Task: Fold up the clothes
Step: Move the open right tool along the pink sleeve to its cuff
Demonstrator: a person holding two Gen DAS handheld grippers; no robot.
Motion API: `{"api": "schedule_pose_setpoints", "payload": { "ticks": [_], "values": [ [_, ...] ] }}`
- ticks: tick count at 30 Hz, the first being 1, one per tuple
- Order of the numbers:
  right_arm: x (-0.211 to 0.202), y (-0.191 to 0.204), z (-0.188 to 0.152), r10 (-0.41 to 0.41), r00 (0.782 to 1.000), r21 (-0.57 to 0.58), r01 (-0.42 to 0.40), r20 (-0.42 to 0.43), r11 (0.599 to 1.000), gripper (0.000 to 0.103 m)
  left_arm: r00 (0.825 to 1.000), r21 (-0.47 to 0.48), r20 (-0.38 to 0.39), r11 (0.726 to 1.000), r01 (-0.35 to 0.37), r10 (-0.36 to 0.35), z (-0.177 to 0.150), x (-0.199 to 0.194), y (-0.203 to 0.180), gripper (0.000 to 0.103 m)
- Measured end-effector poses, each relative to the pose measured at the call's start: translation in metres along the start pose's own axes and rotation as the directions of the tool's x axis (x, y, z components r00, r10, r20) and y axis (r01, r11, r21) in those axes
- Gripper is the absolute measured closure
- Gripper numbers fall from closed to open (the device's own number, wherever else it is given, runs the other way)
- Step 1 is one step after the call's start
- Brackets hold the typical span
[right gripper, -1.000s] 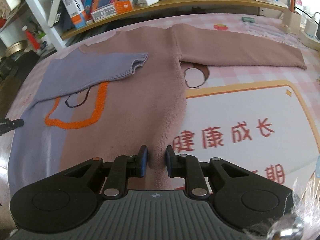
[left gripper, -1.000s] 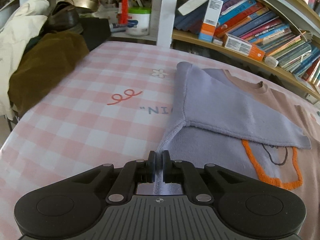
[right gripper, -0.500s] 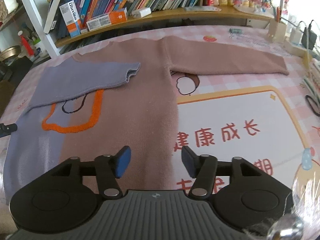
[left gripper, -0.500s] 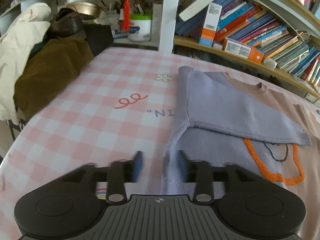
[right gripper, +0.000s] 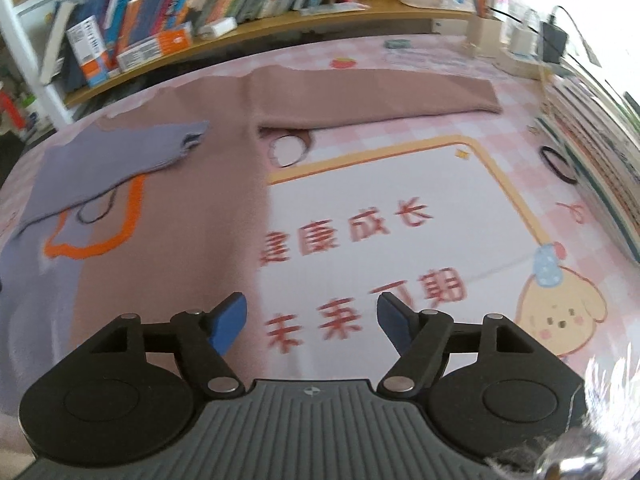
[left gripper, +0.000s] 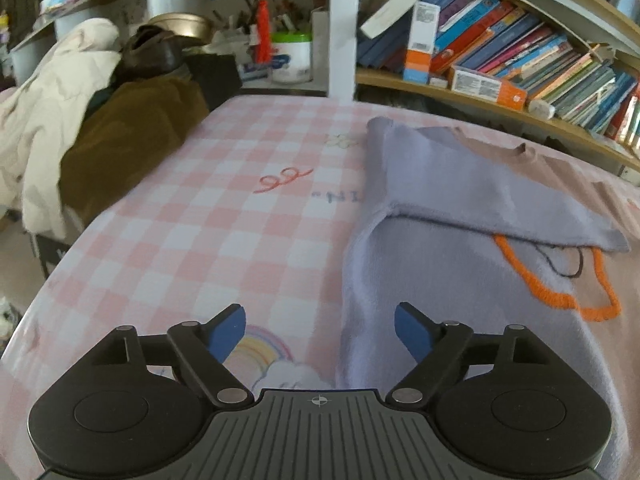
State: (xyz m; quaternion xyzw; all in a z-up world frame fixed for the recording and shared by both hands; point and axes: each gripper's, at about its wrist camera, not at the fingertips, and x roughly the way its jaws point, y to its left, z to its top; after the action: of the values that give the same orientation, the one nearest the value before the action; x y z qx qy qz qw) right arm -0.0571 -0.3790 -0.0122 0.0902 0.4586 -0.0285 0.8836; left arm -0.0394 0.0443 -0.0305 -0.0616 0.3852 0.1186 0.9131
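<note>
On the pink checked tablecloth (left gripper: 192, 240), the soft, limp lilac-and-brown knitted sweater (right gripper: 172, 216) is best pinched at its outstretched sleeve cuff, while left gripper (left gripper: 320, 330) and right gripper (right gripper: 312, 318) are opening, nothing held.

Lilac-and-brown sweater (left gripper: 460, 280) with orange outline on pink-white checked cloth (left gripper: 208, 240).

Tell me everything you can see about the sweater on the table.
The sweater is a soft knit, half lavender, half dusty pink-brown, with an orange outline stitched on the chest. It lies flat, front up, on the pink checked tablecloth. Its lavender sleeve is folded across the chest, covering part of the outline; the brown sleeve stretches straight out sideways. Both grippers are opening and pinch no fabric; the hem's lavender side edge lies between the left gripper jaws.
</note>
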Motion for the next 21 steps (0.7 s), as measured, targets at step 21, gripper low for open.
{"api": "schedule_pose_setpoints", "payload": {
  "ticks": [21],
  "values": [
    [0.055,-0.141,0.111,0.098,0.991,-0.075,-0.091,0.093,0.993,0.03,0.945,-0.146,-0.012,0.934,-0.326,0.328,-0.047,-0.076,-0.092,0.01]
  ]
}}
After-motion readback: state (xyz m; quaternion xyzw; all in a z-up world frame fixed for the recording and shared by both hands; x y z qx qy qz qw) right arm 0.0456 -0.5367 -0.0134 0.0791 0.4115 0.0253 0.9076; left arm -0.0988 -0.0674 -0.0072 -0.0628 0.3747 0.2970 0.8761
